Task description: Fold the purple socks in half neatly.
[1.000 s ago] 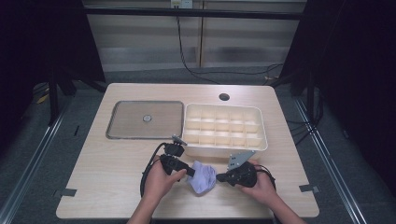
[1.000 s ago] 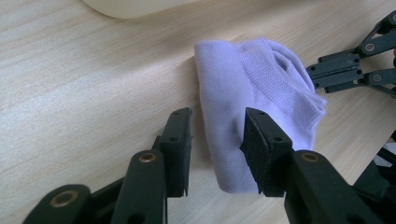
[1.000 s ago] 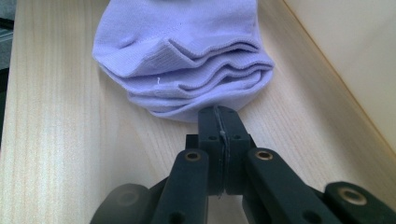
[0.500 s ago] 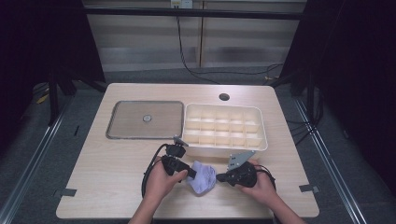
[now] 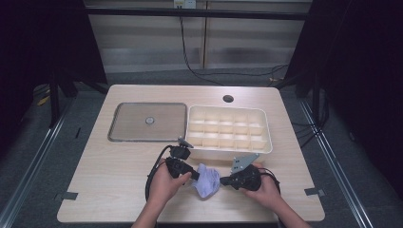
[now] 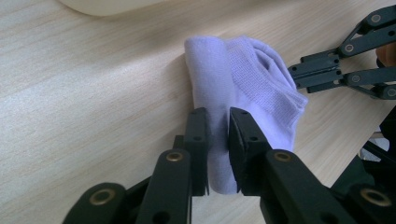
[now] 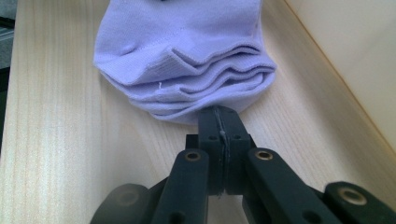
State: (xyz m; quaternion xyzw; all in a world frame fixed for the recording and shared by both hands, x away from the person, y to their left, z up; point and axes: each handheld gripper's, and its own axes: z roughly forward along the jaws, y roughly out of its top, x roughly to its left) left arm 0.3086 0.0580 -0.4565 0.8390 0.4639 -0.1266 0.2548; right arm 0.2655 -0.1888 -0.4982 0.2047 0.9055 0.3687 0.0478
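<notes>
The left gripper (image 6: 217, 140) has its jaws clamped on the rolled fold of a lilac sock (image 6: 243, 98), whose long axis runs straight ahead from them. The right gripper (image 7: 219, 122), jaws pressed flat together, appears to pinch a thin edge of the sock's stacked layers. The sock lies on the tabletop (image 5: 109, 166) between both grippers, equally near each, just short of the white compartment tray (image 5: 228, 129).

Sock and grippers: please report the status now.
Left gripper shut on sock, pinching a fold. Right gripper jaws closed at sock's edge; hold on fabric uncertain. Sock folded on table, divided tray close behind.
</notes>
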